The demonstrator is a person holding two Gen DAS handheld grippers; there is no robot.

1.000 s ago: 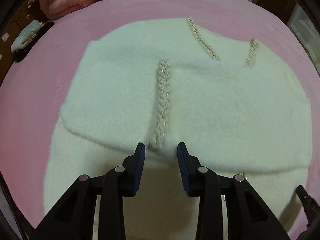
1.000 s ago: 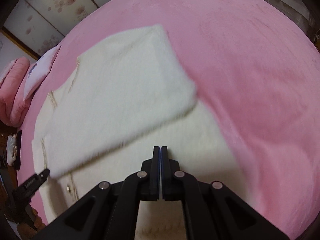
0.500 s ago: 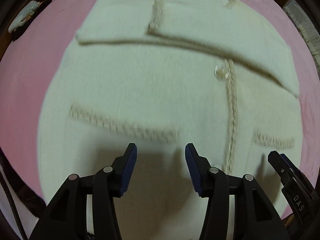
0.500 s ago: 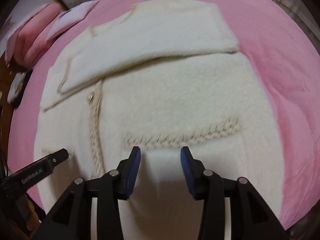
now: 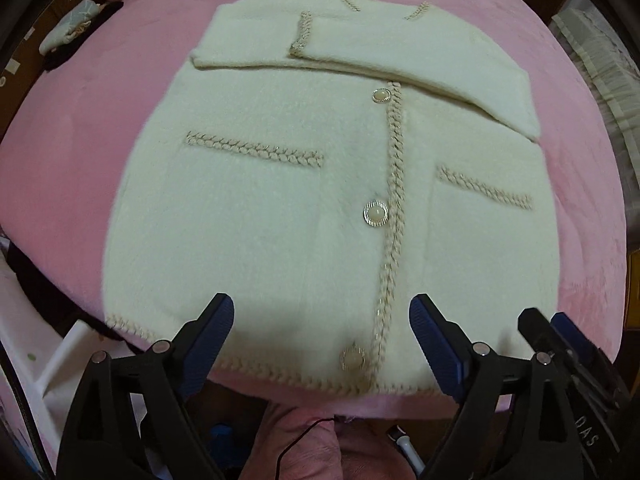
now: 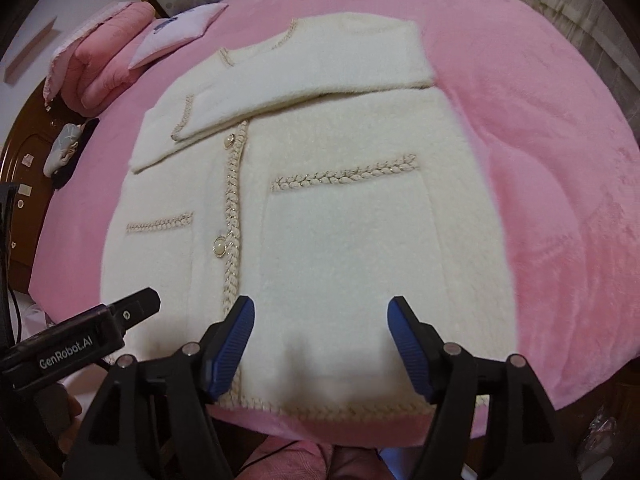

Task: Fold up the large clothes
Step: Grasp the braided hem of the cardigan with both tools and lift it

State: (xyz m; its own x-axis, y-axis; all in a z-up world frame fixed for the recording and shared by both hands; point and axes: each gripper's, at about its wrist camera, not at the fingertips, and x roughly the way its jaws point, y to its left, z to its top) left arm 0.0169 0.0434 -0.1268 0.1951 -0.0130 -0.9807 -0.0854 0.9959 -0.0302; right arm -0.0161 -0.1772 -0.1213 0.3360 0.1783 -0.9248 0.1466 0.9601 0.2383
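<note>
I see the cream cardigan (image 5: 280,208) lying flat, front up, on the pink bed (image 6: 540,128), both sleeves folded across its chest; its braided hem sits at the bed's near edge, just under my claws; left claw (image 5: 322,338) hangs over the hem beside the lowest button (image 5: 353,359), jaws just spread wide, nothing between them; right claw (image 6: 320,342) likewise released, empty, pointing steeply down.

fluffy cream cardigan (image 5: 280,208), plush pink blanket (image 6: 540,140)
</note>
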